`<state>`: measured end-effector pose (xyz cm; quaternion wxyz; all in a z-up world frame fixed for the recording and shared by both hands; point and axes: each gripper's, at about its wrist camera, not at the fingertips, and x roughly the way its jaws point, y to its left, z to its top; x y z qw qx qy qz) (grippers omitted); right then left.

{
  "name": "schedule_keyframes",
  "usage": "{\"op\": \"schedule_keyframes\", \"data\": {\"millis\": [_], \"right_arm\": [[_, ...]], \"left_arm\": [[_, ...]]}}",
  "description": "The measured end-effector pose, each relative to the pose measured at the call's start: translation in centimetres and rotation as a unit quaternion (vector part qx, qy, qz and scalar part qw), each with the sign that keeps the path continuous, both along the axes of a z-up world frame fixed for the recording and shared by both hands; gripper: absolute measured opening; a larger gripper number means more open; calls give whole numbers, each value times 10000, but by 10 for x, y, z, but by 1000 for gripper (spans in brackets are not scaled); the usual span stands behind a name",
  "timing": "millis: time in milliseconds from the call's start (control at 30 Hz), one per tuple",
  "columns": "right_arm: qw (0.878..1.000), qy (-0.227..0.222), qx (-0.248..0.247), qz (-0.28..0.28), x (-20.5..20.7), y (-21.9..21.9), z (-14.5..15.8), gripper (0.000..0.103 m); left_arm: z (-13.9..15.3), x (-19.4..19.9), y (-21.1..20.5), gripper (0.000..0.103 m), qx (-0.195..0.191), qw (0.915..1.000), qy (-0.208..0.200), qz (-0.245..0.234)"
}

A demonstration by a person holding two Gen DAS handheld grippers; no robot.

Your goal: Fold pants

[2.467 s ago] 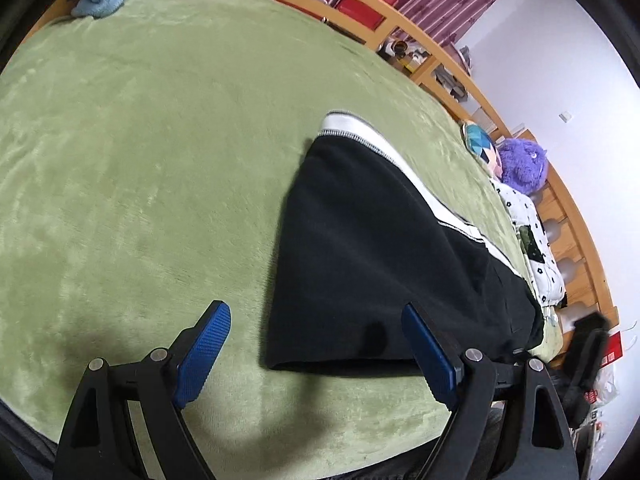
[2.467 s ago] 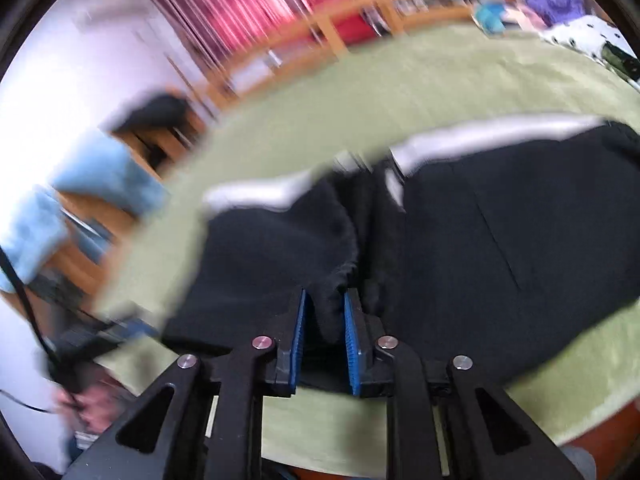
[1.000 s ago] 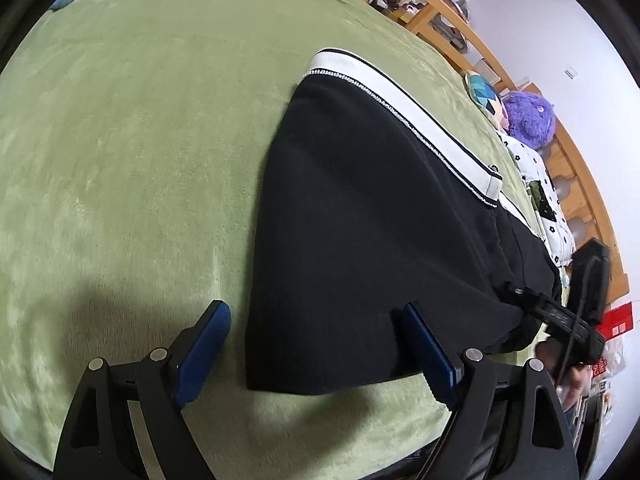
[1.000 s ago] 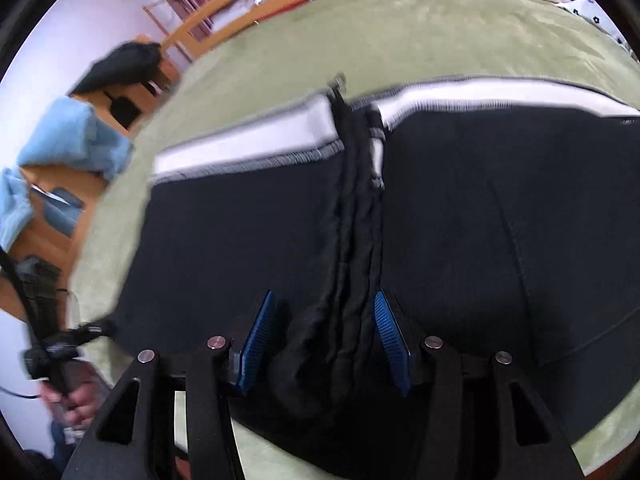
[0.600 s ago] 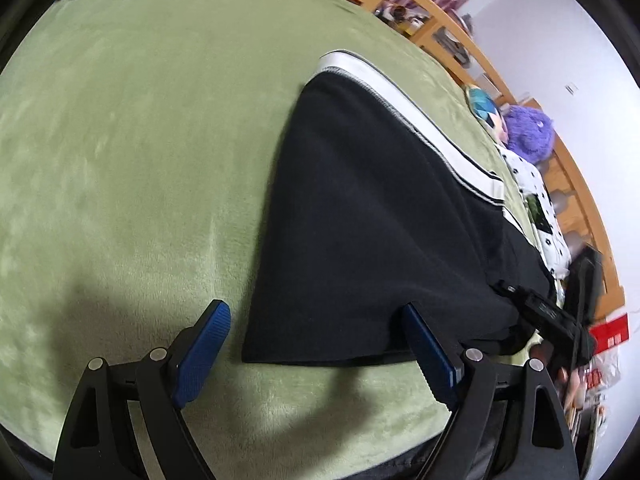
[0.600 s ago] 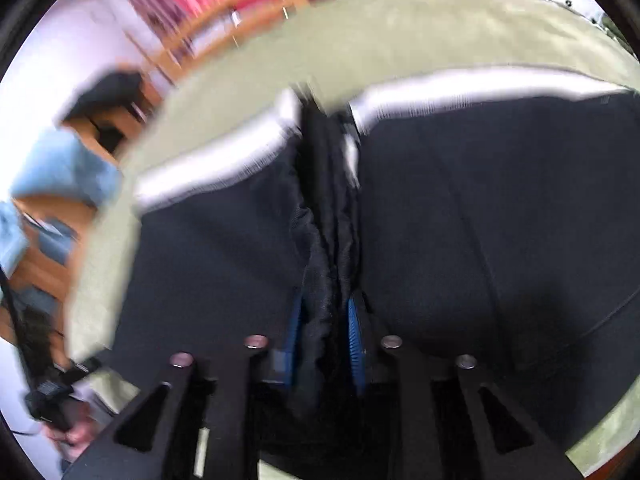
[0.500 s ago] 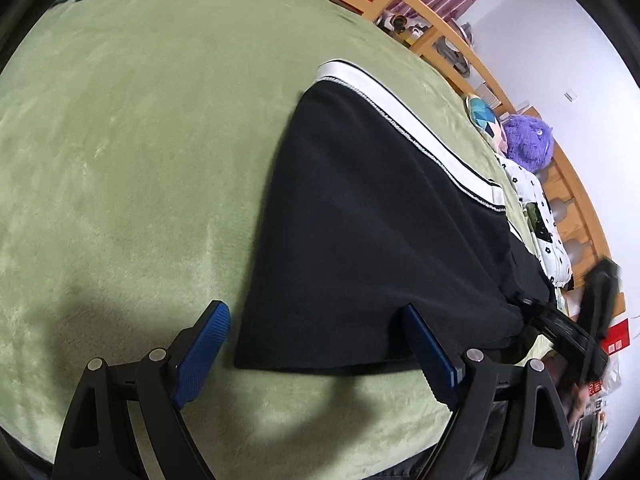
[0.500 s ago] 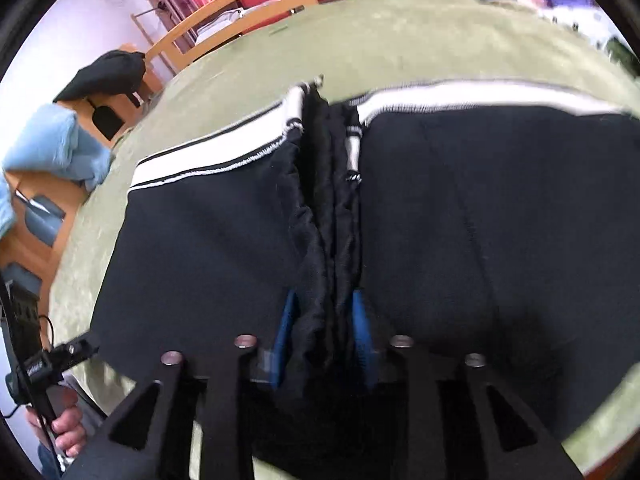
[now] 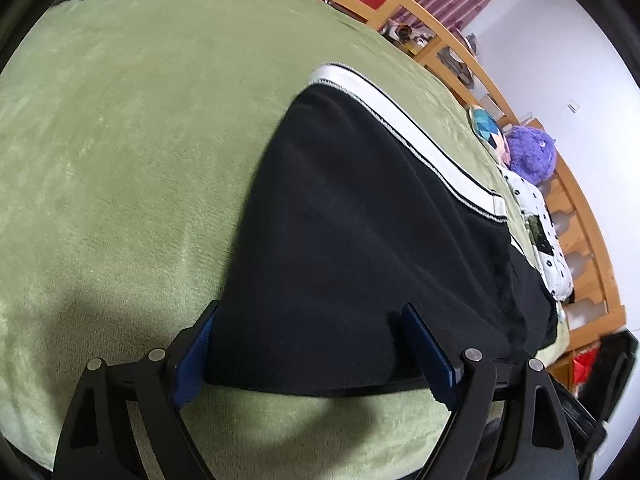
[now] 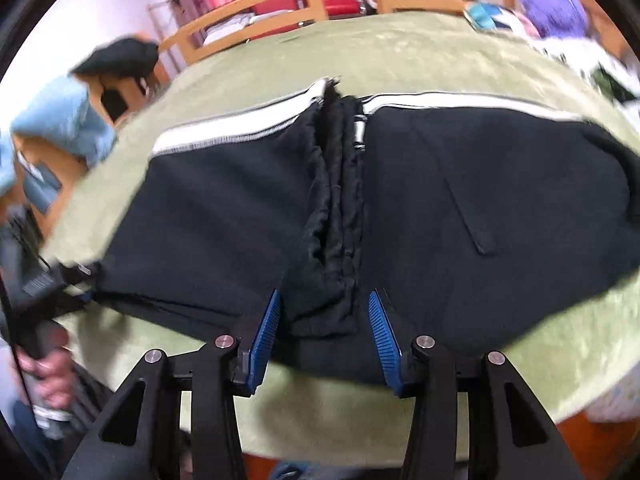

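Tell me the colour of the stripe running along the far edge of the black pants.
White, edged with a thin dark line: the stripe on the black fleece pants, clearest in the left wrist view.

We are finding no readable text, label, brand, number or sign in either wrist view. We are seeing only plain white side stripes on the black pants (image 9: 360, 240), and the small items on the far shelves are too blurred to read.

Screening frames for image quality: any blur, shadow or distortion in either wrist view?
Left wrist: sharp, heavy fisheye bending of the bed frame, gripper shadow on the green blanket. Right wrist: motion blur, worst at the edges; black pants seams stay readable.
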<state>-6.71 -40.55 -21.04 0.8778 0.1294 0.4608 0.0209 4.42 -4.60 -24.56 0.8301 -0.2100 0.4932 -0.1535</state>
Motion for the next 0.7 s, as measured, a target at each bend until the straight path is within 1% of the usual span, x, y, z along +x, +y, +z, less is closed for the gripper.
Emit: {"op": "schedule_keyframes", "data": {"millis": [33,67,100,133,167,200,267,333,367,433,467,533,633,700], "right_arm": [[9999,-9,114,-69,-8,-9,6,46],[9998,-9,140,-146,-16,-15,11,46],[9997,-20,77,-214,-23,-17,17,46],[9996,-27,-12,-279,-30,-21,22,46],[9994,-28,-89,-338,-35,-26,29,46],[9991,-63,-108,-416,-39,-35,35,46],[9983,-212,-2,-545,-51,-49,55,47],[9961,-476,45,-745,-65,-68,74,51],[9945,-627,56,-836,-70,-76,82,55],[9915,-823,14,-1013,-80,-93,90,56],[9903,-832,-21,-1116,-83,-101,92,56],[9876,-890,29,-1297,-86,-115,92,56],[9844,-868,187,-1516,-95,-141,89,56],[9825,-834,180,-1654,-101,-156,87,56]], "left_arm": [[2,0,1,74,25,10000,-10,52],[4,2,2,70,30,9999,-16,134],[7,3,5,58,18,9998,-28,218],[11,3,5,42,6,9997,-50,233],[18,4,5,31,-55,9998,-119,154],[27,4,5,23,-127,9997,-210,40],[53,3,1,20,-149,9986,-495,-71],[85,-1,-10,18,-132,9958,-892,-182],[100,-3,-16,18,-133,9943,-1032,-223],[131,-4,-33,18,-229,9911,-1267,-347],[149,-4,-47,18,-260,9887,-1398,-477],[178,-7,-75,18,-203,9833,-1657,-721],[220,-12,-132,18,-130,9711,-2085,-1154],[239,-16,-172,18,-129,9626,-2303,-1425]]}}
